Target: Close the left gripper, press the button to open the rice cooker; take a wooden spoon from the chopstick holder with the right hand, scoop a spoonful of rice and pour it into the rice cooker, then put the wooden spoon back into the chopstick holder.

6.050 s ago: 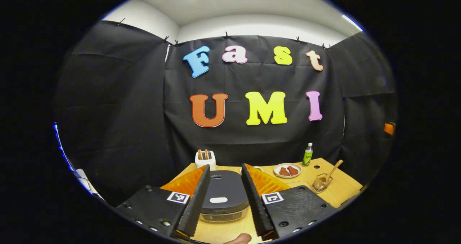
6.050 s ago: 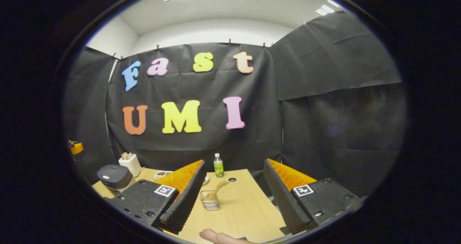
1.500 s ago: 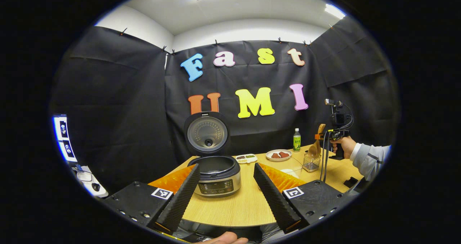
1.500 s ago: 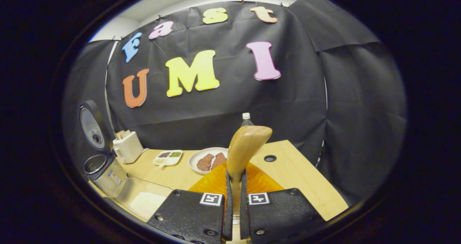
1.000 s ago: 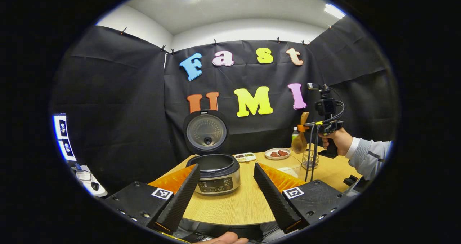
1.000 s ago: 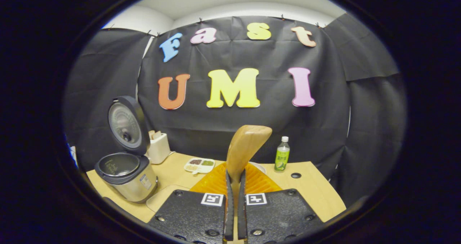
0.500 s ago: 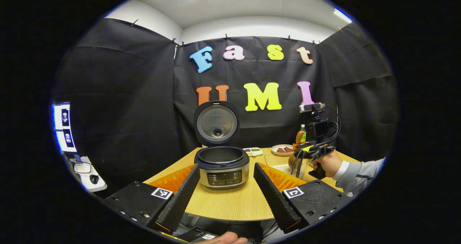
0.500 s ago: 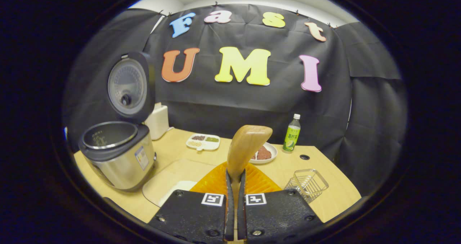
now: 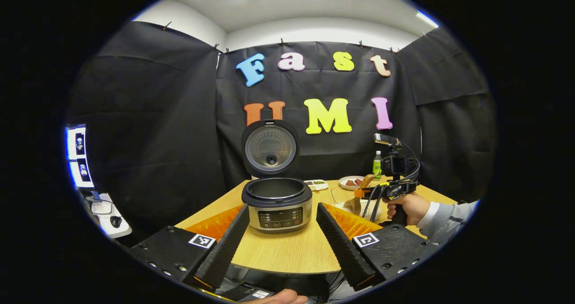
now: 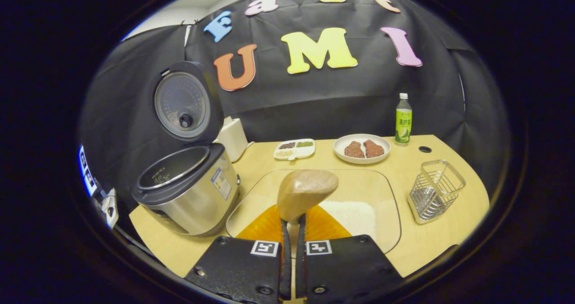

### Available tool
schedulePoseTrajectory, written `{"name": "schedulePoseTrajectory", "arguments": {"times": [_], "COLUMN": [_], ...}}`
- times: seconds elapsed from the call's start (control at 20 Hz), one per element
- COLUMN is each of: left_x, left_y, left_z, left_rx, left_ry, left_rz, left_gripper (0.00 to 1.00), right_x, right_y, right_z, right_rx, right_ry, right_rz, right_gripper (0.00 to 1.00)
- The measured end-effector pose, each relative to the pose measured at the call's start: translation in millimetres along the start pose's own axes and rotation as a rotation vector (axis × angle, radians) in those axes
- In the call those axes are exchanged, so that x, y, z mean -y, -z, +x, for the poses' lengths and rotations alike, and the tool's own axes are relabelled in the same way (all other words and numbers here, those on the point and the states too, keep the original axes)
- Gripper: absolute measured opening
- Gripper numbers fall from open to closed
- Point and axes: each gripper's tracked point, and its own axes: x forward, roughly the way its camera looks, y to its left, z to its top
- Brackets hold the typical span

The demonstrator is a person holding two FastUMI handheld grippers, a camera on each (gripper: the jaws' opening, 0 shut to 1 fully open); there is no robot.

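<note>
1. Both fingers of my right gripper (image 10: 291, 259) clamp the wooden spoon (image 10: 305, 191), its bowl above the glass tray of rice (image 10: 355, 216).
2. My left gripper (image 9: 280, 245) is spread apart before the rice cooker (image 9: 276, 203), lid up.
3. Chopstick holder (image 10: 435, 189) stands on the table (image 10: 449, 232), right of the tray.

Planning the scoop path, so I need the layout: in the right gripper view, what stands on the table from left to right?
Open silver rice cooker → white toaster-like box → white divided snack tray → white plate of brown food → green drink bottle → clear wire-mesh chopstick holder.
</note>
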Motion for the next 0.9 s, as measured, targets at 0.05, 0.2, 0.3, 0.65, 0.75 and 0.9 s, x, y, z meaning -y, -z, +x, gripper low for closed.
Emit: {"name": "schedulePoseTrajectory", "arguments": {"times": [0.05,0.2,0.3,0.65,0.75,0.9], "left_x": [0,0,1,3,0,-1], "left_y": [0,-1,-3,6,9,9], "left_z": [0,0,2,6,6,5], "left_rx": [0.0,0.001,0.01,-0.006,-0.019,-0.023], "left_ry": [0.001,0.007,0.013,0.02,0.016,0.014], "left_rz": [-0.004,-0.013,-0.019,-0.022,-0.025,-0.022], "left_gripper": [0.96,0.96,0.96,0.96,0.96,0.96], "right_x": [0,1,5,12,15,21], "right_y": [0,-5,-6,-13,-13,-19], "right_z": [1,7,9,13,14,10], "right_rx": [0.004,0.001,-0.01,-0.06,-0.065,-0.061], "right_ry": [-0.026,-0.123,-0.166,-0.248,-0.236,-0.242], "right_rz": [0.032,0.139,0.184,0.431,0.462,0.58], "right_gripper": [0.09,0.08,0.09,0.08,0.07,0.07]}}
